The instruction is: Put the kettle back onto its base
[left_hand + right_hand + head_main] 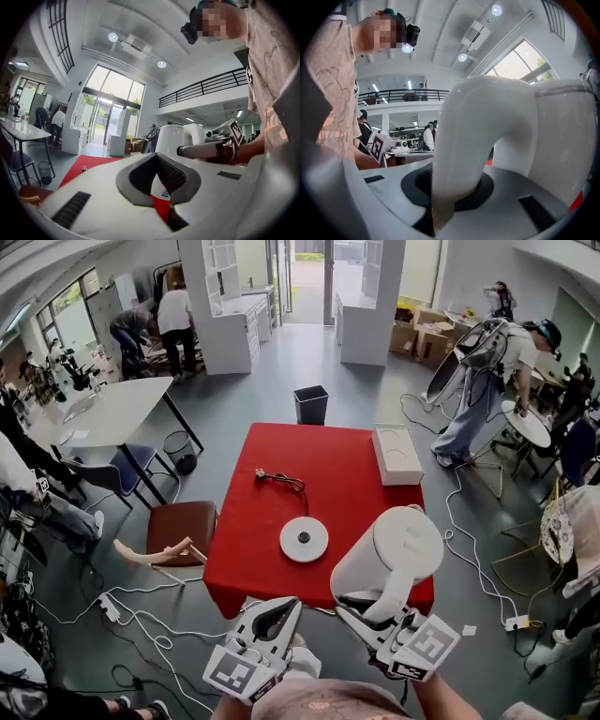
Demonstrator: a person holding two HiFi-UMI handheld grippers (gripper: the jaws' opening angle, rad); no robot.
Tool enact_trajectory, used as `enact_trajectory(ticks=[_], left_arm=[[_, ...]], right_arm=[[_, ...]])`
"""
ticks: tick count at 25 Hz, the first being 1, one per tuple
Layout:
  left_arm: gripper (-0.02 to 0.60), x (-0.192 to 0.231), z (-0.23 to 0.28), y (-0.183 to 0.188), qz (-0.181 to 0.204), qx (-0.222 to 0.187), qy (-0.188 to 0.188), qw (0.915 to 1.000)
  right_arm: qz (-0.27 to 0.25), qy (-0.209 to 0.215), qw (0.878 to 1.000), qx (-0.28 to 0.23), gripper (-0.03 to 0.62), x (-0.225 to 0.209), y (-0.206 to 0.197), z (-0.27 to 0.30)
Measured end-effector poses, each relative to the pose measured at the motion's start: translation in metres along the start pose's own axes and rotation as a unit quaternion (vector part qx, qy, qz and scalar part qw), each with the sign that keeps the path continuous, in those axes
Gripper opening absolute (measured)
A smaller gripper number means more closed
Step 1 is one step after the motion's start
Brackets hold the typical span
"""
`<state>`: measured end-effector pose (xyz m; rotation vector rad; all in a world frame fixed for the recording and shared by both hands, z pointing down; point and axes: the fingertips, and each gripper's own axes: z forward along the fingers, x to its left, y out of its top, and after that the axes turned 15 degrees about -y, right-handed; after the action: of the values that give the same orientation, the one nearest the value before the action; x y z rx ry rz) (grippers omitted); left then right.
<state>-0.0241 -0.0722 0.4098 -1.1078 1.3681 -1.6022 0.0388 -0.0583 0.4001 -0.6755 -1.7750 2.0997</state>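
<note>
The white kettle (389, 554) hangs tilted over the front right part of the red table (281, 456). My right gripper (372, 607) is shut on its curved handle (459, 140), which fills the right gripper view between the pads. The round white base (304, 539) lies flat on the table, left of the kettle and apart from it. My left gripper (294, 602) hovers at the table's front edge, below the base, shut with nothing in it. In the left gripper view its tips (156, 157) meet, and the kettle (171, 138) shows beyond them to the right.
A black cable with a plug (279, 480) lies on the table behind the base, and a white box (397, 454) sits at the table's right edge. A brown chair (181, 524) stands to the left and a black bin (310, 404) behind. Cables cross the floor; people stand around.
</note>
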Motion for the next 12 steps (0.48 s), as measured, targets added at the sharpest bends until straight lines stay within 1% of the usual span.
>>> enact_trajectory(ticks=[2,5,8,12], left_arm=[[-0.014,0.017,0.000,0.001,-0.005,0.005,-0.007,1.0000],[-0.014,0.043,0.004,0.005,-0.002,0.004,-0.021,0.9998],[-0.014,0.057,0.011,0.007,-0.008,0.014,-0.038,0.9991],[-0.014,0.073,0.025,0.013,0.000,0.013,-0.048,0.9988]], right_arm=[[0.002,-0.002,1.000,-0.003,0.067,-0.003,0.004,0.016],[0.004,-0.010,1.000,-0.005,0.067,-0.009,0.010,0.039],[0.011,-0.023,1.000,-0.010,0.067,-0.017,0.015,0.053],[0.010,-0.033,0.999,-0.012,0.067,-0.031,0.019,0.062]])
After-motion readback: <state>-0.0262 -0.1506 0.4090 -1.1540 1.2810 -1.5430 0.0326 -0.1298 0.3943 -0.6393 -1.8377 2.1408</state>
